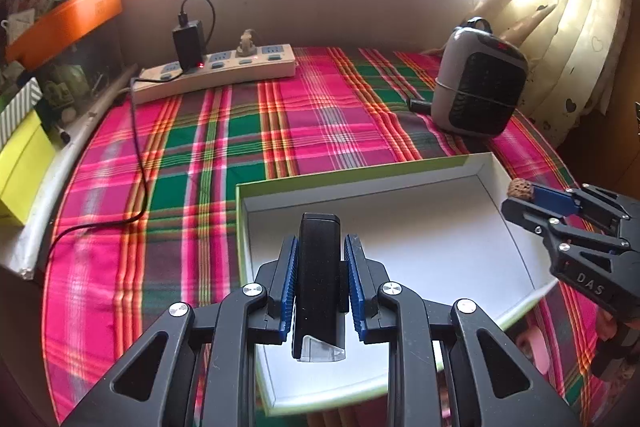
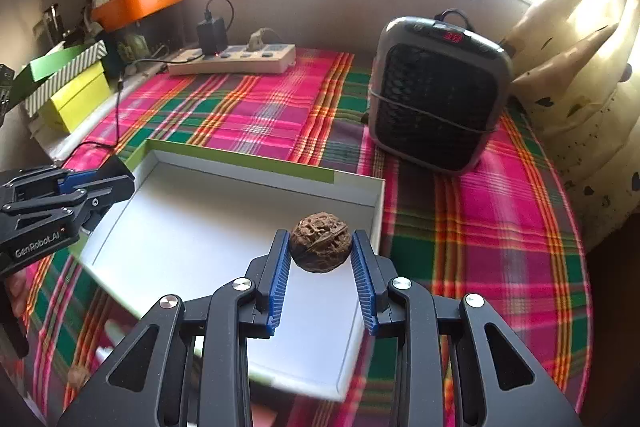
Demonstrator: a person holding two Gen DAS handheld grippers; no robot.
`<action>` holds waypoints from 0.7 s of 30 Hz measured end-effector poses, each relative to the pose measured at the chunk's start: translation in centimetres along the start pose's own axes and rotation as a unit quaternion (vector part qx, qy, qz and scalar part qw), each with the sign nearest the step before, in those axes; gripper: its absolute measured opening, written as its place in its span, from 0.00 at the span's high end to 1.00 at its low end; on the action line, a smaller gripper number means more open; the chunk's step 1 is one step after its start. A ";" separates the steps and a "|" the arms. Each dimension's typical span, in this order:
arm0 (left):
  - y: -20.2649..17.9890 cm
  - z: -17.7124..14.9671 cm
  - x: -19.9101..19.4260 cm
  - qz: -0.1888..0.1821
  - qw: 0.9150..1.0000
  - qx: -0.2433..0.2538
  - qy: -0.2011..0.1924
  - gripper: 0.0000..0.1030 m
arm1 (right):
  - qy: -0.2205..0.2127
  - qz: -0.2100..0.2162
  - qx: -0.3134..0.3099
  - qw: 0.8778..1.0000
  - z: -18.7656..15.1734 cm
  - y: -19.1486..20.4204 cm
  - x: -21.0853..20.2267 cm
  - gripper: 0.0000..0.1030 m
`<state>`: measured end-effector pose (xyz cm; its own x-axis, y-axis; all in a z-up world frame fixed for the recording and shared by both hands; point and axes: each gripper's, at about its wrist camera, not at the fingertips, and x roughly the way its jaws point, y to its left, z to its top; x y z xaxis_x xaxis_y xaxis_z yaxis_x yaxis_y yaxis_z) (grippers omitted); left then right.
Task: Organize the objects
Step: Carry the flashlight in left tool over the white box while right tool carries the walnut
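A shallow white box with a green rim [image 1: 496, 167] [image 2: 240, 157] lies on the plaid cloth. My left gripper [image 1: 320, 247] is shut on a black rectangular block with a clear end [image 1: 319, 279] and holds it over the box's left part; it shows at the left in the right wrist view [image 2: 116, 179]. My right gripper [image 2: 321, 239] is shut on a brown walnut [image 2: 321, 247] above the box's right side; in the left wrist view it shows at the right [image 1: 524, 195] with the walnut [image 1: 519, 187] at its tips.
A grey fan heater [image 1: 478, 83] [image 2: 436, 95] stands at the back right. A power strip [image 1: 216, 73] [image 2: 234, 61] with a black charger and cable lies at the back. Yellow and striped boxes [image 2: 72, 95] and an orange tray [image 1: 68, 19] sit at the left. Another walnut [image 2: 78, 375] lies at the front left.
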<state>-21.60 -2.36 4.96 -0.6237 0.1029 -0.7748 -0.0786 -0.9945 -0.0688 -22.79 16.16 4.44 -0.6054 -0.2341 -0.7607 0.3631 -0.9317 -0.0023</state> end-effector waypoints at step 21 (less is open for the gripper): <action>0.2 0.8 4.7 0.015 1.000 -0.003 0.026 0.79 | 0.032 -0.011 -0.015 0.999 1.1 0.5 5.1 0.69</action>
<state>-25.20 -2.11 1.80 -0.5847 0.0729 -0.8080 -0.0565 -0.9972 -0.0491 -26.48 14.22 1.27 -0.5677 -0.1956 -0.7997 0.3719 -0.9275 -0.0372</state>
